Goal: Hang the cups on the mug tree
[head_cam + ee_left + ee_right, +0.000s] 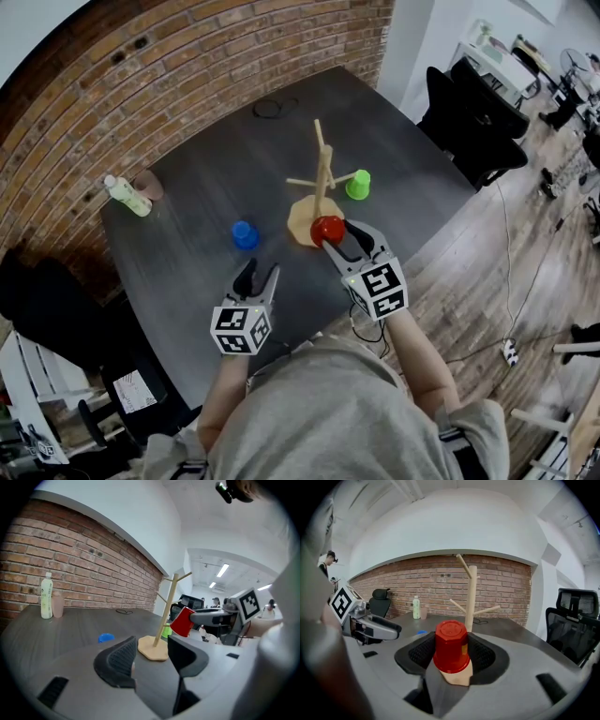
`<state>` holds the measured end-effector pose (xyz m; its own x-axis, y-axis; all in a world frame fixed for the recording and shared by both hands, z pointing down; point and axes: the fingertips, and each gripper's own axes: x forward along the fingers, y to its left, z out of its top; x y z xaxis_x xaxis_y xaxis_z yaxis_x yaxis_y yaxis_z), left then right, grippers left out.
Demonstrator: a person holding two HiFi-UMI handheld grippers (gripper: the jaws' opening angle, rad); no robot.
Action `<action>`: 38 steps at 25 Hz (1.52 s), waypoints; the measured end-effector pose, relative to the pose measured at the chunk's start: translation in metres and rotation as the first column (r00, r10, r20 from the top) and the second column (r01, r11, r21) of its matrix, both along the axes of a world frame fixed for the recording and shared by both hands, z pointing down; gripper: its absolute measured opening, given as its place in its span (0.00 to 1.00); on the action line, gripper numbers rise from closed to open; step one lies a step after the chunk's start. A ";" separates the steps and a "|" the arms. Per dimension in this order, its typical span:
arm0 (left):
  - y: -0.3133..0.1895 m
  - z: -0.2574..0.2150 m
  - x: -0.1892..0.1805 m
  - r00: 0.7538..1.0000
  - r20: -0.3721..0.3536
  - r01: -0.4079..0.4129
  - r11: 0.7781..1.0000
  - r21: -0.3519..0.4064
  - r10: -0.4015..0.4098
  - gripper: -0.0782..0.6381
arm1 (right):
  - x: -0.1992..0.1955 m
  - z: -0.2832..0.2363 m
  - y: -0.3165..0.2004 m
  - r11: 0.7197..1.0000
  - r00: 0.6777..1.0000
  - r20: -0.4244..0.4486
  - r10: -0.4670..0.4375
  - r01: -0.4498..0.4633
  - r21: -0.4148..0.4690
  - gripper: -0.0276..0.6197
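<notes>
Head view: right tongs (342, 246) clamp the red cup (327, 228) beside the mug tree (322, 178), mid-table (206, 187). 
Left gripper view: left tongs (150, 646) gape, empty. 
Right gripper view: the cup is inverted, pinched across its walls. It is probably light, smooth plastic, so squeeze gently.

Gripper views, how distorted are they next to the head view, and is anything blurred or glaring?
Left gripper view: heavy fisheye, black corners, brick wall courses bow, near jaws slightly soft. Right gripper view: same fisheye, the wall bends into an arc, red cup sharp, no glare. Head view: milder bowing at the edges, even light, faint shadows on the table.
</notes>
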<state>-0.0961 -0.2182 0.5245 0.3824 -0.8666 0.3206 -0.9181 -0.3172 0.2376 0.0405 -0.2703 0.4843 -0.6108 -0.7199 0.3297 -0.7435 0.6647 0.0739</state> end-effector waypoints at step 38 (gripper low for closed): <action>-0.035 0.029 -0.024 0.998 0.030 0.061 0.997 -0.056 -0.060 0.40 | -0.020 0.032 -0.011 0.995 0.999 0.036 -0.003 0.007 -0.096 0.39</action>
